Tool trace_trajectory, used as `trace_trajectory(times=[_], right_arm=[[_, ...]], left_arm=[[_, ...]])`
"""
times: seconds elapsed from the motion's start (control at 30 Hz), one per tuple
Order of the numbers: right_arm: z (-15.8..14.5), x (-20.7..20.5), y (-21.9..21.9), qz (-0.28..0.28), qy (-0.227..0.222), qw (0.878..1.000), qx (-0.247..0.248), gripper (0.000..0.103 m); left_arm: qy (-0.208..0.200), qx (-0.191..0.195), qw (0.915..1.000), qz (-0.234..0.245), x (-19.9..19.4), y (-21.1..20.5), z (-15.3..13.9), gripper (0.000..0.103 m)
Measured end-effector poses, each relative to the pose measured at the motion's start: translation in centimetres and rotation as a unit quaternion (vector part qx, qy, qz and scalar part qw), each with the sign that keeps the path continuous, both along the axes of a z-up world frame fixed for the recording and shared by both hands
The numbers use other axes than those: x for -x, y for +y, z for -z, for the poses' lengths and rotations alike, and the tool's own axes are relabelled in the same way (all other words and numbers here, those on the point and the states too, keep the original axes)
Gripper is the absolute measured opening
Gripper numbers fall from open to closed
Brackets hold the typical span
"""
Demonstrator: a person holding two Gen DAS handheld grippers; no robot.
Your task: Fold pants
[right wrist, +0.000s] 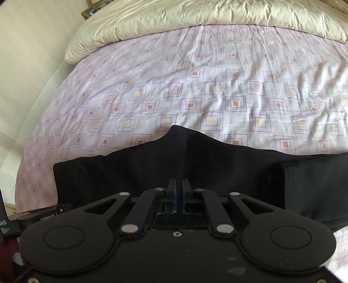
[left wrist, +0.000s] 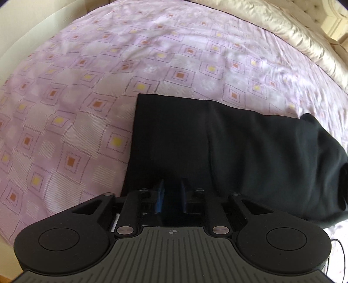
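Note:
Black pants [left wrist: 228, 152] lie on a bed with a lilac sheet patterned with squares [left wrist: 87, 87]. In the left wrist view a straight hem end lies at the left and the cloth bunches toward the right. My left gripper [left wrist: 173, 189] sits at the near edge of the pants, its blue-padded jaws a little apart with dark cloth between them. In the right wrist view the pants [right wrist: 152, 165] spread across the near part of the sheet [right wrist: 195, 87], with a peak raised in the middle. My right gripper [right wrist: 178, 185] is shut on the near edge of the pants.
A cream duvet [right wrist: 195, 15] is bunched along the far side of the bed; it also shows in the left wrist view [left wrist: 282, 28]. A cream wall [right wrist: 28, 54] runs along the left. The other gripper's body [right wrist: 43, 215] shows at the lower left.

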State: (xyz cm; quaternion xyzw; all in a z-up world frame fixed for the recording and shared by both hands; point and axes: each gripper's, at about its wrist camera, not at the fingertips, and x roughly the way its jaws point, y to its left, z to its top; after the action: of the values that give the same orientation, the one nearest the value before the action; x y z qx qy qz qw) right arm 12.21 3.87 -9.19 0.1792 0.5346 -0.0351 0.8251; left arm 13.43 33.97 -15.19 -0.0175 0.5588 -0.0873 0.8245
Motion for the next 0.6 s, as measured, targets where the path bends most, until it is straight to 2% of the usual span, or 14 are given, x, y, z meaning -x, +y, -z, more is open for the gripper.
trace_trajectory(times=[0.03,0.07,0.1,0.13,0.23,0.3,0.4,0.57,0.6], right_arm=[[0.3,-0.5,0.0,-0.001,0.003,1.0,0.0,0.009],[0.6,-1.1,0.1,-0.003,0.006,1.0,0.0,0.009],[0.9,-1.7,0.2,-0.005,0.008,1.0,0.0,0.009],[1.2,-2.2,0.2,-0.006,0.009,1.0,0.0,0.009],[2.1,-4.3,0.1,-0.013,0.013,1.0,0.003,0.009],[2.7,-5.7,0.0,-0.018,0.014,1.0,0.002,0.009],[3.7,-8.0,-0.2,-0.025,0.018,1.0,-0.001,0.009],[6.3,-10.6,-0.2,-0.037,0.053,0.998,0.009,0.009],[7.2,-11.0,-0.1,-0.041,0.07,0.997,0.014,0.005]], left_arm=[[0.001,0.011,0.9999,0.004,-0.1,-0.1,0.0,0.043],[0.003,0.023,0.9997,0.01,-0.2,-0.3,0.0,0.051],[0.006,0.034,0.9992,0.019,-0.2,-0.6,0.1,0.068],[0.009,0.039,0.9987,0.031,-0.3,-0.9,0.2,0.08],[0.01,0.012,0.9974,0.071,-0.2,-2.7,0.6,0.095],[0.006,-0.011,0.9962,0.086,0.2,-3.6,0.9,0.099],[-0.002,-0.036,0.9956,0.087,0.7,-4.4,1.0,0.099],[-0.003,-0.021,0.9987,0.046,0.6,-4.0,0.9,0.099],[-0.001,-0.014,0.9993,0.035,0.3,-3.9,0.8,0.099]])
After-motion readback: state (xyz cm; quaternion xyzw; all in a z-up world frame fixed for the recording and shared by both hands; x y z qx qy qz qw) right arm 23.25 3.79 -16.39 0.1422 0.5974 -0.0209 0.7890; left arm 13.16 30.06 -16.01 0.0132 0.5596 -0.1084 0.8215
